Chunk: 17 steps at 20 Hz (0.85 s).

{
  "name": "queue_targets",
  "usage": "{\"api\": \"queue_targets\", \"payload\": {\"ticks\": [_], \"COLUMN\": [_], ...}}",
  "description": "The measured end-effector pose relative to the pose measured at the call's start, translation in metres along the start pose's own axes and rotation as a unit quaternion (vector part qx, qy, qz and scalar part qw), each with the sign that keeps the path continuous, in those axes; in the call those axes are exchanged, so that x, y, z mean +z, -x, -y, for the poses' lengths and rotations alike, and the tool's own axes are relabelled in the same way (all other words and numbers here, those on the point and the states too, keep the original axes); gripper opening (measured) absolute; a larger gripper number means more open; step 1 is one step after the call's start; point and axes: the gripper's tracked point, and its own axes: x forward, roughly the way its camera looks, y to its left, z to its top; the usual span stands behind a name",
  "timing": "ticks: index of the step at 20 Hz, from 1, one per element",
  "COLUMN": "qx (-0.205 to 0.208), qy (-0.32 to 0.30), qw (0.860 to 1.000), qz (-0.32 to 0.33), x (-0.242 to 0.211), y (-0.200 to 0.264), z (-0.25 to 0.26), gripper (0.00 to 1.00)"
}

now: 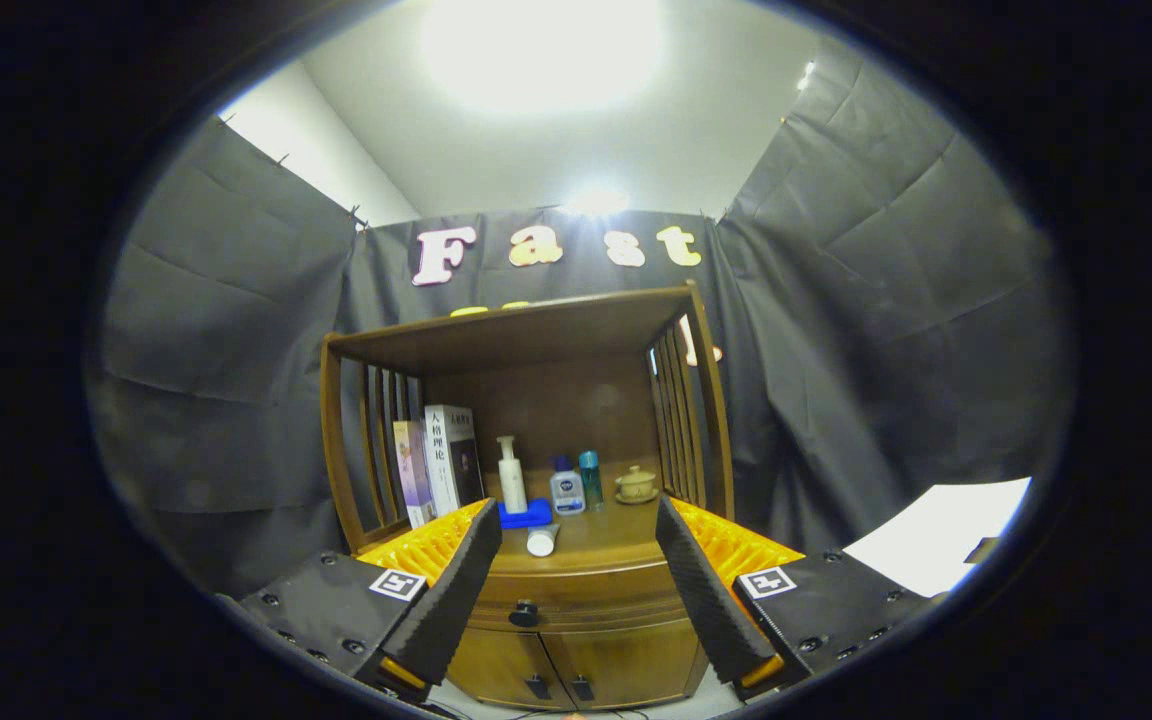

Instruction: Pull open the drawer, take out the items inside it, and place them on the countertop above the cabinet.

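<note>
A wooden cabinet stands beyond my fingers. Its drawer front is flush and closed, with a dark round knob between and beyond the fingertips. The countertop above it holds a white tube lying on its side, a blue flat box, a white pump bottle, a small clear bottle with a blue cap, a teal bottle and a small lidded cup. My gripper is open, well short of the cabinet, with nothing between its foam pads.
Books stand upright at the left of the countertop under a slatted wooden hutch. Two lower cabinet doors with dark handles sit below the drawer. Black cloth walls surround the cabinet. A white sheet lies to the right.
</note>
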Motion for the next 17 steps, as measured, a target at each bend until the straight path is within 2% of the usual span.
{"api": "queue_targets", "payload": {"ticks": [6,17], "qx": [0.005,0.013], "qy": [-0.008,0.015], "qw": [1.0,1.0], "qz": [0.007,-0.007], "x": [0.008,-0.011], "y": [0.004,-0.004], "z": [0.002,-0.003], "gripper": [0.98,0.98]}}
